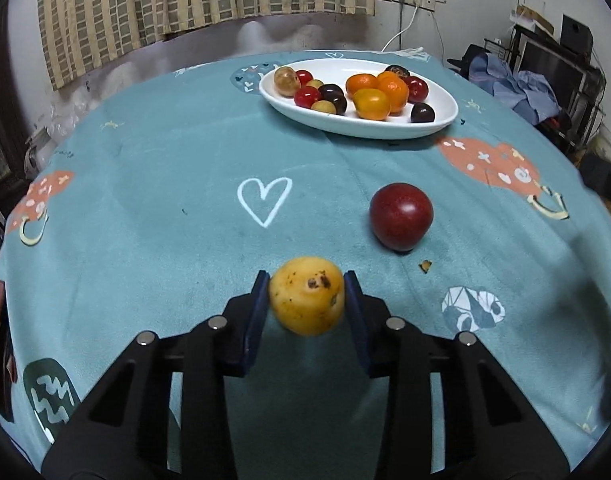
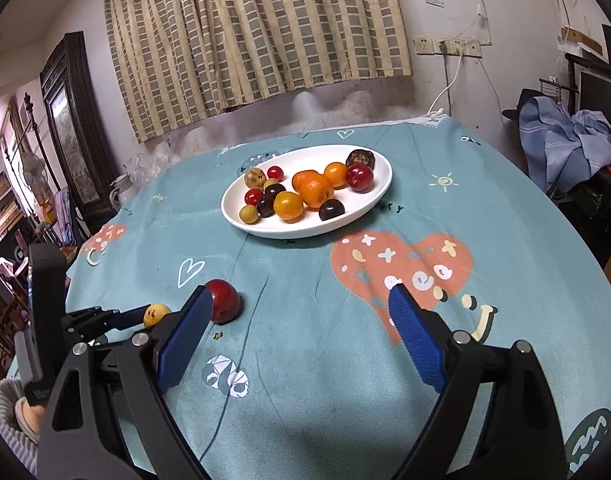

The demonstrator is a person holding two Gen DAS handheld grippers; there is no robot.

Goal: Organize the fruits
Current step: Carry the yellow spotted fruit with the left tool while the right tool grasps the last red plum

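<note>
A spotted yellow fruit (image 1: 307,296) sits between the blue pads of my left gripper (image 1: 305,276), which touch it on both sides just above the teal tablecloth. A dark red plum (image 1: 401,216) lies on the cloth beyond it to the right. In the right wrist view the same yellow fruit (image 2: 156,314) shows at the tip of the left gripper (image 2: 145,315), with the plum (image 2: 224,300) beside it. My right gripper (image 2: 300,290) is open with nothing between its fingers; its left finger partly covers the plum. A white oval plate (image 1: 445,118) (image 2: 377,196) holds several oranges, cherries and dark fruits.
A small orange scrap (image 1: 425,266) lies on the cloth near the plum. The round table's edge curves close on the right, with clothes piled on furniture (image 2: 565,140) beyond it. A curtain and wall sockets are behind the table. A grey sleeve (image 2: 9,420) shows at the lower left.
</note>
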